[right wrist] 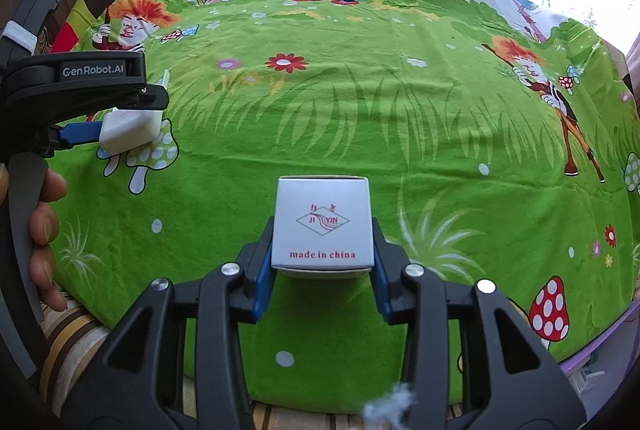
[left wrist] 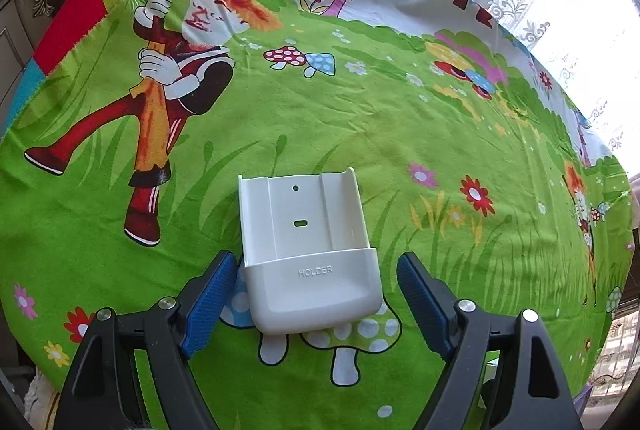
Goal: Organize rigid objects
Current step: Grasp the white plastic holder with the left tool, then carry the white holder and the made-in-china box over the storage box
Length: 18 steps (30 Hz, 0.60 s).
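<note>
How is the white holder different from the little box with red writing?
The white holder is an open plastic cradle stamped HOLDER; the box is closed cardboard printed "made in china". The holder lies on the tablecloth between the left gripper's open jaws; the box is clamped in the right gripper. Both are pale and rigid.

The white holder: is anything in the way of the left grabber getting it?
Nothing visible. The white holder lies on the tablecloth, already between the open jaws of the left gripper. Only cloth shows around it.
</note>
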### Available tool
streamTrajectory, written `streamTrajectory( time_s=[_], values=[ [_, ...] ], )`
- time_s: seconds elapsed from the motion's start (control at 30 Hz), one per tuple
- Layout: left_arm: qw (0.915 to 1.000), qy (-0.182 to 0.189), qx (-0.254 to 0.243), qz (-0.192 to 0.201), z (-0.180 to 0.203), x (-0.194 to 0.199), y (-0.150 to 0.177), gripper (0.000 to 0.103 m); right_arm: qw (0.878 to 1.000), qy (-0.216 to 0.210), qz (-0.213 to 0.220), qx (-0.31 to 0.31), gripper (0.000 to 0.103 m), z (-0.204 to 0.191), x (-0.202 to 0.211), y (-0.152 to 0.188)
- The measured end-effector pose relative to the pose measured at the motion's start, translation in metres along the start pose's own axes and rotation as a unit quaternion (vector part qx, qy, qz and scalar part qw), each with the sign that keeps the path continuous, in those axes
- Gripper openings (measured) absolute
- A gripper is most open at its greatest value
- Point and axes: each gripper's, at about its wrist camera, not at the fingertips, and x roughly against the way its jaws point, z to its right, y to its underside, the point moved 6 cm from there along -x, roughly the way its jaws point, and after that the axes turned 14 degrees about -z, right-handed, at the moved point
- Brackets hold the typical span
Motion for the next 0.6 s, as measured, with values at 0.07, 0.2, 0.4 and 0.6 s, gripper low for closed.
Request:
streamTrajectory(
  time_s=[0.07, 0.2, 0.4, 0.6],
  values=[
    [0.9998, -0.015, -0.01, 0.011, 0.002, -0.001, 0.001, 0.077, 1.0, -0.002, 0.001, 0.0, 0.045, 0.001, -0.001, 0.0],
    [0.9983, -0.033, -0.041, 0.024, 0.007, -0.001, 0.006, 0.067, 1.0, -0.002, 0.001, -0.001, 0.045, 0.0, -0.001, 0.0],
    [0.9965, -0.019, -0.075, 0.03, 0.014, 0.004, 0.031, 0.067, 1.0, -0.004, -0.001, 0.001, 0.045, -0.001, -0.002, 0.001],
    [0.9947, -0.014, -0.1, 0.018, 0.025, 0.006, 0.05, 0.067, 1.0, -0.008, -0.006, 0.004, 0.045, -0.005, -0.004, 0.002]
  ],
)
